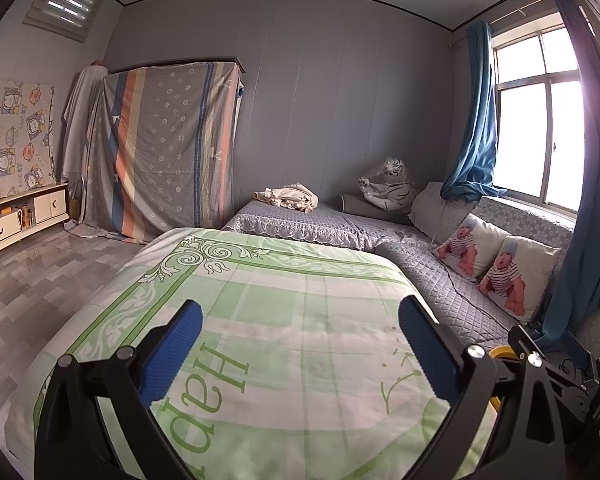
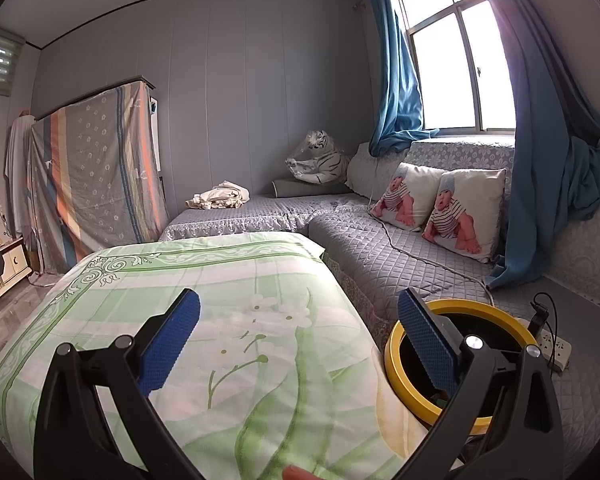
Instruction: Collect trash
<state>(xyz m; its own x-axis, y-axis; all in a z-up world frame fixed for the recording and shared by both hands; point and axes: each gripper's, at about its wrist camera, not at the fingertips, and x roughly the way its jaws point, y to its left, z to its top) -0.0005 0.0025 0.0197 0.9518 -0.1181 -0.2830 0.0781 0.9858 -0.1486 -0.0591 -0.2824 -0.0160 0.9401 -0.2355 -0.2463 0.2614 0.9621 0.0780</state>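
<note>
A yellow-rimmed round bin (image 2: 396, 364) with a dark inside stands at the table's right side against the sofa; a sliver of its rim shows in the left wrist view (image 1: 502, 354). My right gripper (image 2: 300, 344) is open and empty, its right finger in front of the bin's rim. My left gripper (image 1: 300, 348) is open and empty above the table covered by a green-and-white cloth (image 1: 284, 288). No loose trash shows on the cloth (image 2: 220, 280) in either view.
A grey quilted corner sofa (image 2: 380, 248) holds two baby-print cushions (image 2: 460, 208), a plush tiger (image 2: 320, 160) and a crumpled beige cloth (image 2: 220, 196). A power strip (image 2: 556, 350) with a cable lies by the bin. A sheet-covered cabinet (image 1: 168, 144) and a low TV stand (image 1: 20, 216) stand left.
</note>
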